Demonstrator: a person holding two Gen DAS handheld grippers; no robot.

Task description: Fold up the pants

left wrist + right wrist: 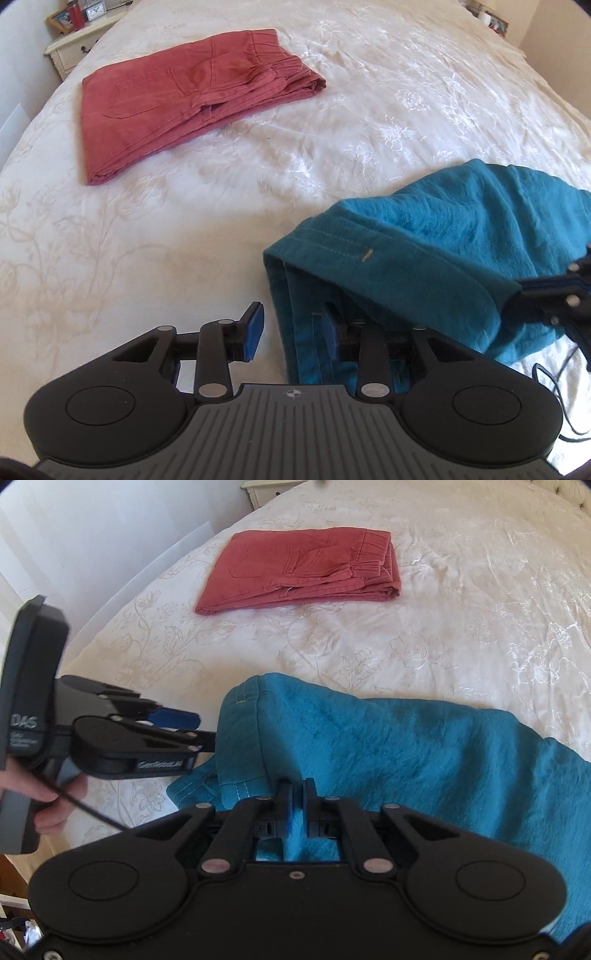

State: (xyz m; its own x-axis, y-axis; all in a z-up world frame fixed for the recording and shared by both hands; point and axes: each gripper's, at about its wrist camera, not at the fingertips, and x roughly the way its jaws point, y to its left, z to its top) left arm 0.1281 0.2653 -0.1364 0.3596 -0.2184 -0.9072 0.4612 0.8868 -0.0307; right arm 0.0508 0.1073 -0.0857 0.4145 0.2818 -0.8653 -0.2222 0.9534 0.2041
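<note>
In the left wrist view our left gripper point(291, 328) stands narrow-open at the lower centre, one pad bare, the other tucked in the hem of the teal pants point(436, 240), which lie lower right on the bed point(147, 221). That hem could slip off, since nothing presses it.

In the right wrist view our right gripper point(297, 797) is clamped on teal cloth at lower centre. The pants' long axis seems to run left to right. Folded red pants point(303, 572) lie above
</note>
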